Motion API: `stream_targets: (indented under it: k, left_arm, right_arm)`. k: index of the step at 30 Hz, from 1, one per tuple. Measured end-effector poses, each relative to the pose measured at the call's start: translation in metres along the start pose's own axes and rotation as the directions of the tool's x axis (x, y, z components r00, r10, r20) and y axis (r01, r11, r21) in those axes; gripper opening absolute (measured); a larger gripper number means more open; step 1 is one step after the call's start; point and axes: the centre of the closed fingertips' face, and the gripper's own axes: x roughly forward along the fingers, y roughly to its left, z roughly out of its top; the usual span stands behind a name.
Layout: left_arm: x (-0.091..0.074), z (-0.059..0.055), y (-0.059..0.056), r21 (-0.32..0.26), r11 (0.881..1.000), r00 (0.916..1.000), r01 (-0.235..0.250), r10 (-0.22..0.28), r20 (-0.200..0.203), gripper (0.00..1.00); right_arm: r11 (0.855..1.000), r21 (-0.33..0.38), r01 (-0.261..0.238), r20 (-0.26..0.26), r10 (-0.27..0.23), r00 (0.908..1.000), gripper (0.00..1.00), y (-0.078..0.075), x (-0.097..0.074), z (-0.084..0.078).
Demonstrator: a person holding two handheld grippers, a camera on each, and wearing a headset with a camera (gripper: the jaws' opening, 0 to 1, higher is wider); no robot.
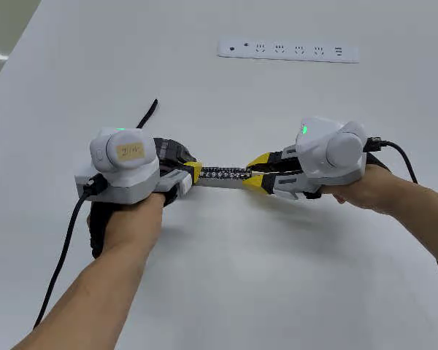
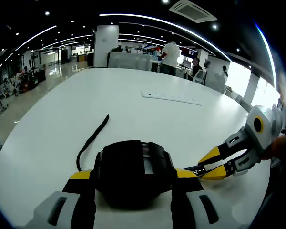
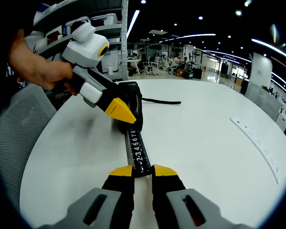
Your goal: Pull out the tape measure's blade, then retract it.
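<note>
White surface (image 1: 241,292), one power strip (image 1: 287,50).
The strip lies flat toward the upper right of the head view, sockets facing up.

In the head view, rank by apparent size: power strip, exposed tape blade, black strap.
1. power strip, clearly largest
2. exposed tape blade, the stretch between the two grippers
3. black strap, thin; only its visible part is counted, since its lower end is hidden

Right tongs (image 3: 143,171) pinch blade (image 3: 136,147).
</note>
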Motion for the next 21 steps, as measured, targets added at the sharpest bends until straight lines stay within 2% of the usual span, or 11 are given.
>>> stream_targets:
  k: [21]
  left_arm:
    - [0.002, 0.000, 0.000, -0.011, 1.000, 1.0000, 0.005, -0.005, -0.002, 0.61]
  right_arm:
    - [1.000, -0.010, -0.007, 0.012, 0.007, 0.9999, 0.12, 0.007, 0.033, 0.020]
